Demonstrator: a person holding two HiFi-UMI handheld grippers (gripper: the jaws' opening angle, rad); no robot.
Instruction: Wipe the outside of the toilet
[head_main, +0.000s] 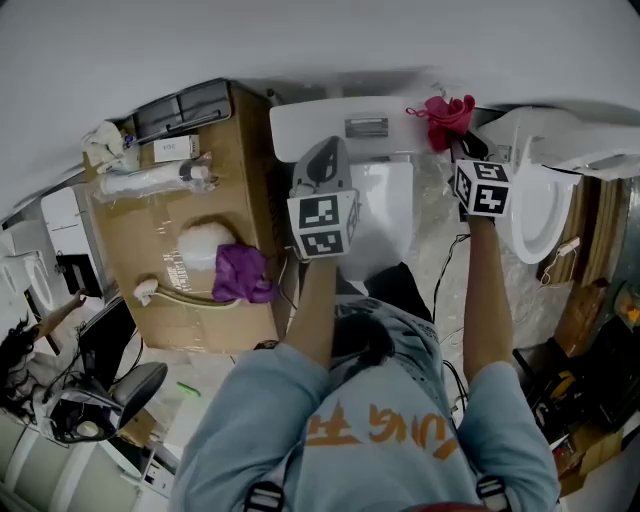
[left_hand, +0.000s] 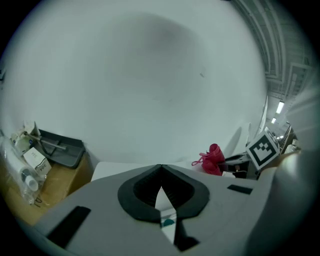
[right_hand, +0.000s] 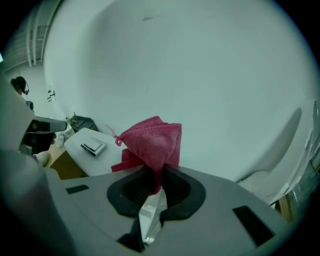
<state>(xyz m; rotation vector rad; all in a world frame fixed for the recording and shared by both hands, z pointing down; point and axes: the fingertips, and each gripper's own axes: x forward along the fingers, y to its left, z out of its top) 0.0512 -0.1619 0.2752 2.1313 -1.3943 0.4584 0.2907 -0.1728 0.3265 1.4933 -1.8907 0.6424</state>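
by the toilet tank (head_main: 310, 125), right hand-held gripper (right_hand: 160, 170) pinches red cloth (right_hand: 152, 142); left hand-held gripper (left_hand: 160, 167) seemingly closed.

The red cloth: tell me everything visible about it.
The red cloth is magenta-red, nubby like microfibre, bunched into a peaked wad with a thin string at one corner. The right gripper has its jaws shut on its lower fold, so it stands above them. It is held by the right end of the toilet tank lid; contact there is unclear.
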